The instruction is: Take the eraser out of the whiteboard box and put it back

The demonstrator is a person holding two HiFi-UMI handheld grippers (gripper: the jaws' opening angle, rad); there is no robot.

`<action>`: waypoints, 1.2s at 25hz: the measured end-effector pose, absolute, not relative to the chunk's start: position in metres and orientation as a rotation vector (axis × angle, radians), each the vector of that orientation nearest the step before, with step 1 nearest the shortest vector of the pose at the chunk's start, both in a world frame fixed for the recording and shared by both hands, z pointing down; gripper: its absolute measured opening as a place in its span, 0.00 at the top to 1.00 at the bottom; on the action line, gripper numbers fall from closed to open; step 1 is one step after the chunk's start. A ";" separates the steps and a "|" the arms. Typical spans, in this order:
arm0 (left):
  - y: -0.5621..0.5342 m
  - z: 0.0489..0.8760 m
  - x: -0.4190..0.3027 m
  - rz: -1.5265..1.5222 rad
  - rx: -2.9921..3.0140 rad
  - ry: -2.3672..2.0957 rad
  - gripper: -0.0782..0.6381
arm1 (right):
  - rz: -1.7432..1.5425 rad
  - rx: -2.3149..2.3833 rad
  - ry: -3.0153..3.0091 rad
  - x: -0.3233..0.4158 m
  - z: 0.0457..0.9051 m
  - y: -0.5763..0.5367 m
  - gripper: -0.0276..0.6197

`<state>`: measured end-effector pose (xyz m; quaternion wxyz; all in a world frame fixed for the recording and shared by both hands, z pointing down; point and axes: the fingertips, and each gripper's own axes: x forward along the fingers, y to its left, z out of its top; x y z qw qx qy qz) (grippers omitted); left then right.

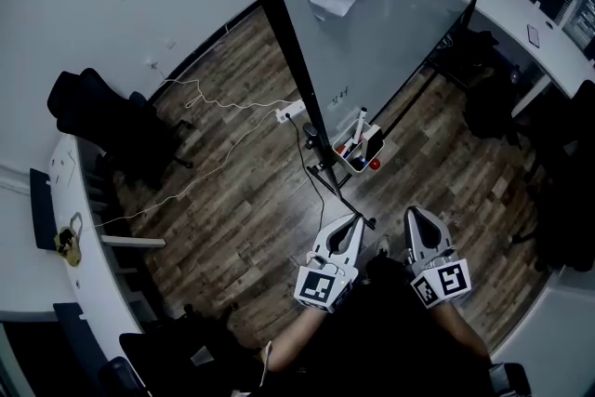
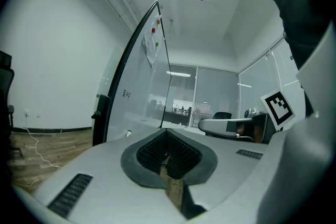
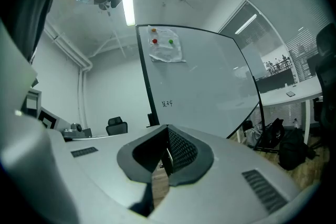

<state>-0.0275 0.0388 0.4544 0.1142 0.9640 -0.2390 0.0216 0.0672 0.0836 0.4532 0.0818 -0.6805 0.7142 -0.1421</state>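
Observation:
The whiteboard (image 1: 372, 5) stands on a black frame ahead of me. A small white box (image 1: 359, 152) hangs at its lower edge, with markers and a dark block inside; I cannot tell whether the block is the eraser. A red round thing (image 1: 374, 165) sits at the box's corner. My left gripper (image 1: 351, 220) and right gripper (image 1: 414, 215) are held side by side, well short of the box. Both are shut and empty. In the left gripper view the left gripper (image 2: 167, 157) has its jaws together, with the whiteboard (image 2: 152, 86) seen edge-on. The right gripper (image 3: 167, 157) faces the whiteboard (image 3: 199, 81).
A white power strip (image 1: 290, 112) and its cable lie on the wooden floor left of the board's black stand foot (image 1: 339, 191). A black office chair (image 1: 102, 121) and a curved white desk (image 1: 65, 228) are at the left. Dark bags (image 1: 493, 107) sit under a desk at the right.

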 end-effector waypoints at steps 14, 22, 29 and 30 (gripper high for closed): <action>0.018 0.456 0.006 0.104 2.777 -0.895 0.88 | -0.458 -1.898 2.228 0.106 0.464 0.055 0.93; 0.005 0.453 0.015 0.131 2.750 -0.959 0.88 | -0.506 -1.852 2.267 0.113 0.476 0.037 0.93; -0.016 0.458 0.028 0.124 2.799 -0.894 0.88 | -0.517 -1.873 2.291 0.119 0.489 0.007 0.93; -0.021 0.457 0.029 0.115 2.792 -0.893 0.88 | -0.520 -1.877 2.292 0.119 0.490 0.003 0.93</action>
